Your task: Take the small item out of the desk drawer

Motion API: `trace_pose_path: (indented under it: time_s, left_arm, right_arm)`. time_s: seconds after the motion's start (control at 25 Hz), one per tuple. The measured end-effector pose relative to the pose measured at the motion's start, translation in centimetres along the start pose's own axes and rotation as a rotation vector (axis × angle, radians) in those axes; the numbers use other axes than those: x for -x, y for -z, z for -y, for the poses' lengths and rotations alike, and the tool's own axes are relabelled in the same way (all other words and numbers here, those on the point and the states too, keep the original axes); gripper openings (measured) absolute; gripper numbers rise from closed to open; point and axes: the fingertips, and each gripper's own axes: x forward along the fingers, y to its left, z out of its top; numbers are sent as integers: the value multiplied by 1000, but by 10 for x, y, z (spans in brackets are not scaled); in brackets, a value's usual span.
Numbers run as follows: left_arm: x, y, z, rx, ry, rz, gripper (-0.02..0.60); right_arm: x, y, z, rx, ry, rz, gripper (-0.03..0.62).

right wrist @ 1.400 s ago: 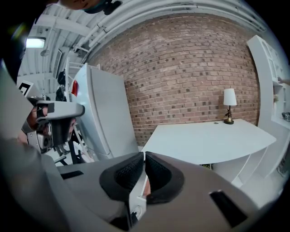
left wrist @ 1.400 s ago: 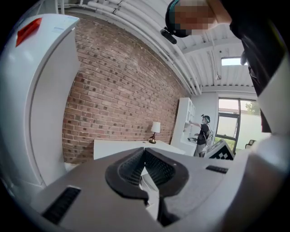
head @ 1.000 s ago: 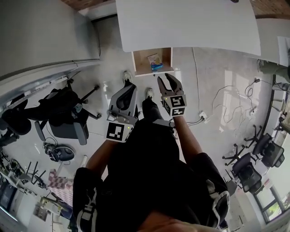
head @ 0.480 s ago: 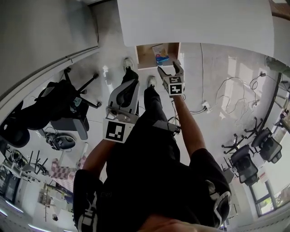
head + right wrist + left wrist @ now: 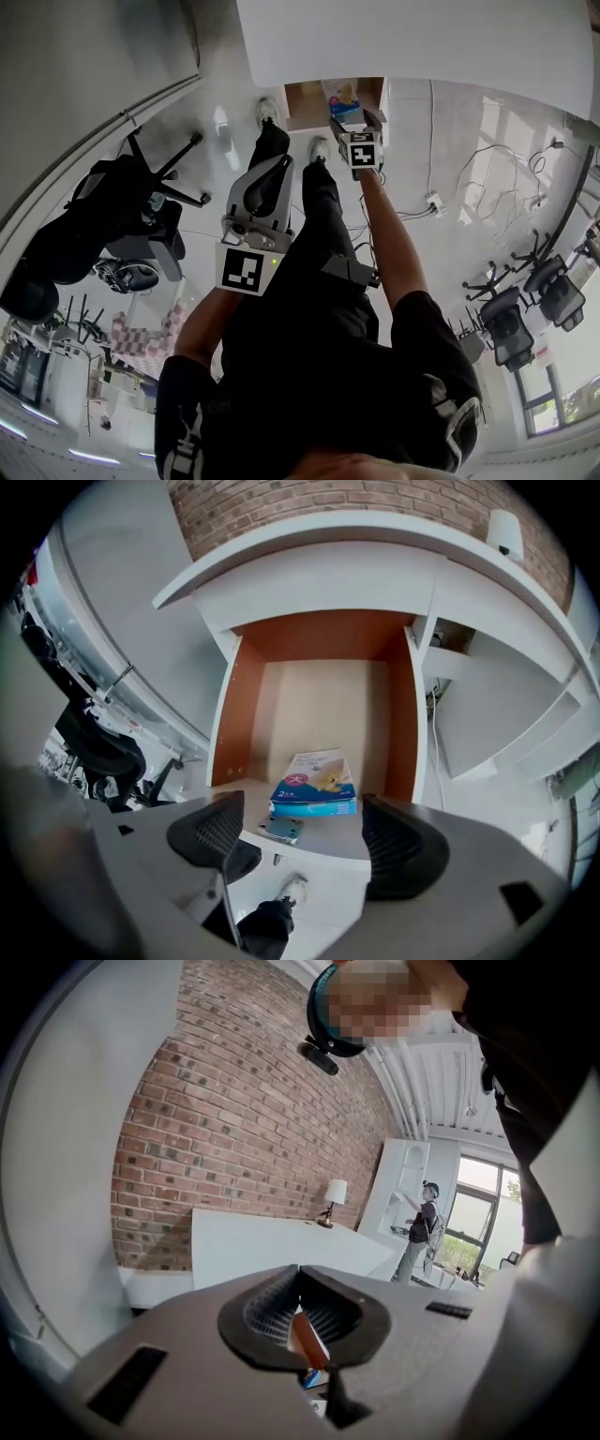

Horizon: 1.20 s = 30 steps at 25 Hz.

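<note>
The desk drawer stands pulled out under the white desk. In the right gripper view the drawer holds a blue and white box, with a small flat blue-grey item lying just in front of it near the drawer's front edge. My right gripper hovers at that front edge; its jaws are opening wide and nothing is between the pads. In the head view it reaches over the drawer and the box. My left gripper hangs back over my legs, shut and empty.
Black office chairs stand left of me, more chairs to the right. Cables and a power strip lie on the floor right of the drawer. A brick wall rises behind the desk, where a small lamp stands.
My right gripper has travelled forward up to the open drawer and its jaws have spread wider. The left gripper has stayed in place, shut.
</note>
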Motion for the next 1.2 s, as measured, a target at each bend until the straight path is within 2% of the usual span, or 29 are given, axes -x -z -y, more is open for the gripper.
trace_pose_path:
  time_s: [0.32, 0.84, 1.2]
  left_arm:
    - [-12, 15, -16, 72, -37, -3, 9]
    - [-12, 28, -37, 120, -64, -32, 9]
    - [-7, 24, -39, 139, -73, -20, 9]
  right_arm:
    - [-40, 18, 11, 8, 43, -54, 402]
    - [-60, 17, 4, 43, 30, -184, 400]
    - [-57, 18, 3, -3, 43, -186, 400]
